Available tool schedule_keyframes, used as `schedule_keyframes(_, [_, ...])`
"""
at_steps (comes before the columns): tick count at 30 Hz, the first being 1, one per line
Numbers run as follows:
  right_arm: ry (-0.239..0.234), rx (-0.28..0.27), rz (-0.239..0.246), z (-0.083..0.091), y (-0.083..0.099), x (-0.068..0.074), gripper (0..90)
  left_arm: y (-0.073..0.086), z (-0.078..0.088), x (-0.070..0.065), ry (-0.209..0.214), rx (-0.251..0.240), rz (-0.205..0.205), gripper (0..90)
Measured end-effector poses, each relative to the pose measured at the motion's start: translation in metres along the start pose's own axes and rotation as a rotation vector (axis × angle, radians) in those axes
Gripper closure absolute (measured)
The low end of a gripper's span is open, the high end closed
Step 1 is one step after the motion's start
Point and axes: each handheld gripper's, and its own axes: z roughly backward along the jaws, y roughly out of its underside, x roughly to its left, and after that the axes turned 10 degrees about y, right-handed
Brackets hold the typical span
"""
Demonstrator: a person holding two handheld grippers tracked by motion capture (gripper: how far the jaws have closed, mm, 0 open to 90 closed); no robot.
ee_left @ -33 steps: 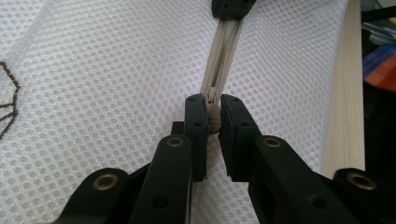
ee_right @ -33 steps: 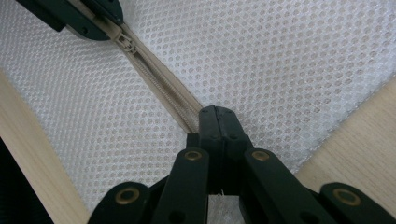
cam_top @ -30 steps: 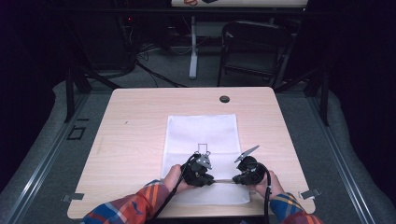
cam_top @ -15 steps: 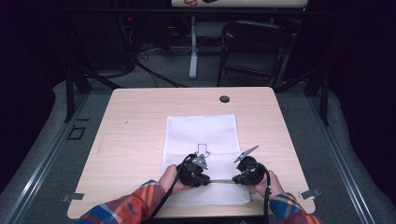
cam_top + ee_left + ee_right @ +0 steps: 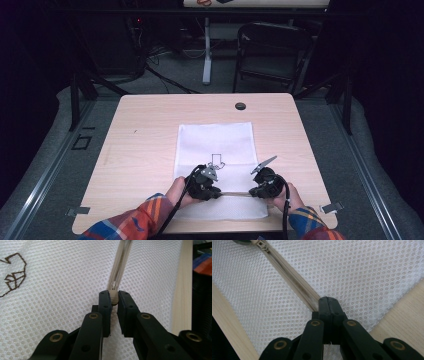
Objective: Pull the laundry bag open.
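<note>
A white mesh bag [image 5: 215, 137] lies flat on the wooden table [image 5: 140, 150], with a beige zipper [image 5: 235, 193] running along its near end. My left gripper [image 5: 202, 183] is at the zipper's left part. In the left gripper view it [image 5: 114, 296] is shut on the beige zipper pull [image 5: 114, 299], and the zipper tape [image 5: 122, 260] stretches away beyond it. My right gripper [image 5: 265, 183] holds the zipper's right end. In the right gripper view it [image 5: 328, 300] is shut on the zipper tape [image 5: 287, 268] where it meets the mesh [image 5: 362, 272].
A small brown outline figure [image 5: 216, 161] is stitched on the bag near my left gripper. A black grommet [image 5: 240, 106] sits at the table's far edge. A dark chair [image 5: 272, 50] and table legs stand on the floor beyond. The table's near edge lies just under the hands.
My left gripper has slid a little to the left along the zipper, away from the right gripper. The right gripper has stayed in place.
</note>
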Motion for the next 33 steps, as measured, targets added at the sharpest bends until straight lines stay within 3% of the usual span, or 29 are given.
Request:
schedule_keyframes(15, [-0.001,-0.004,-0.007,0.0,0.0,0.0,90.0,0.011,0.011,0.001,-0.011,-0.002,0.02,81.1])
schedule_keyframes(25, [-0.003,-0.002,-0.005,0.0,0.0,0.0,90.0,0.014,0.015,0.0,0.01,-0.02,0.015,81.1])
schedule_keyframes(26, [-0.002,-0.008,-0.009,0.0,0.001,0.0,90.0,0.014,0.016,0.0,-0.005,-0.003,0.012,81.1])
schedule_keyframes(30, [0.0,-0.006,-0.008,0.0,0.001,0.0,90.0,0.018,0.018,0.002,0.006,-0.022,0.023,81.1])
schedule_keyframes(33, [0.0,-0.011,-0.012,-0.001,0.001,0.0,90.0,0.022,0.022,0.002,-0.012,-0.012,0.033,81.1])
